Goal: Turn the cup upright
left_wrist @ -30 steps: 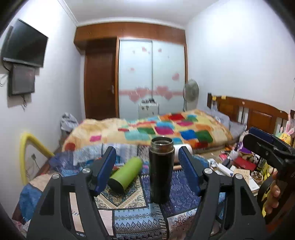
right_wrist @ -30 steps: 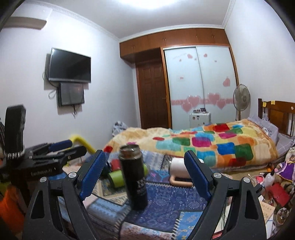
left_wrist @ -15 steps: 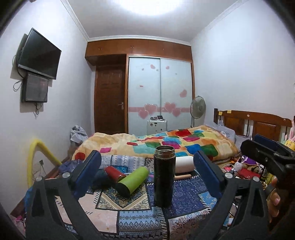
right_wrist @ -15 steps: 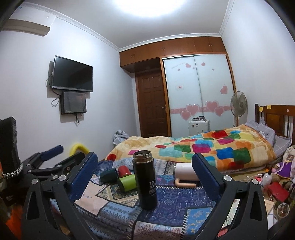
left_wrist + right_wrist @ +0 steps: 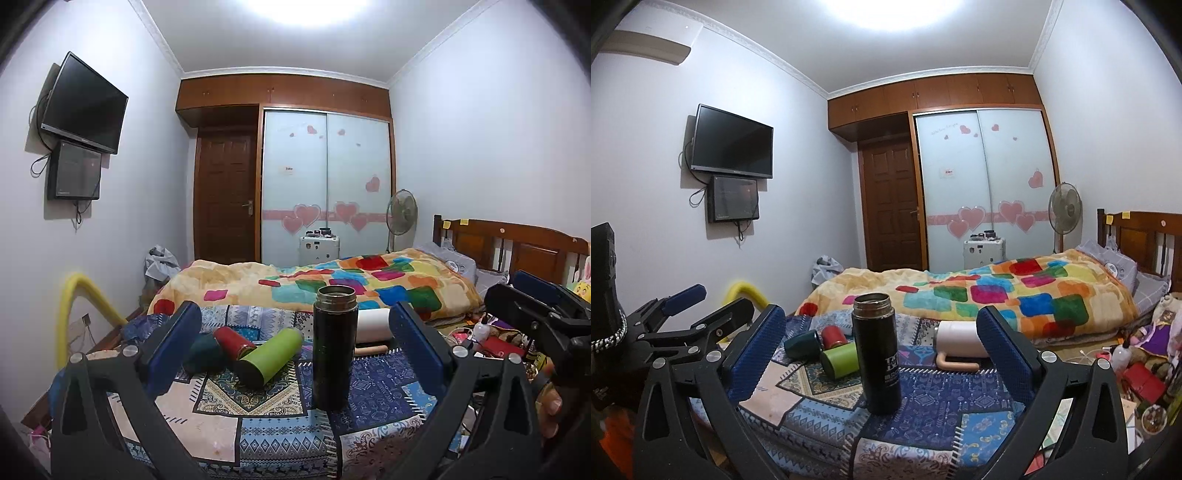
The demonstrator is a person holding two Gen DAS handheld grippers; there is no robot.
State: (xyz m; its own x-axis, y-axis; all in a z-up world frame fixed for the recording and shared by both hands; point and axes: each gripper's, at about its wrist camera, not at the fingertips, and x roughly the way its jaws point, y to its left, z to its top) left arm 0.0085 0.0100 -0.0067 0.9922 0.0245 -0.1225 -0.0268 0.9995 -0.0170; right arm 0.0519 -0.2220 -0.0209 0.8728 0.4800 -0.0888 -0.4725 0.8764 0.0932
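A tall black flask (image 5: 334, 349) stands upright, mouth open, on the patterned cloth (image 5: 373, 391); it also shows in the right wrist view (image 5: 878, 350). My left gripper (image 5: 293, 352) is open and empty, its jaws wide apart in front of the flask. My right gripper (image 5: 881, 350) is open and empty too, held back from the flask. A green cup (image 5: 269, 355), a red cup (image 5: 232, 341), a dark teal cup (image 5: 204, 352) and a white mug with a tan handle (image 5: 960, 345) lie on their sides behind it.
The bed with a colourful blanket (image 5: 332, 280) lies behind the cloth. Clutter of small items (image 5: 1137, 369) sits at the right. The right gripper shows at the right edge of the left wrist view (image 5: 543, 317); the left gripper shows at the left of the right wrist view (image 5: 679, 325).
Both grippers have pulled back and up from the black flask and their jaws have opened wider. The flask stays upright on the cloth.
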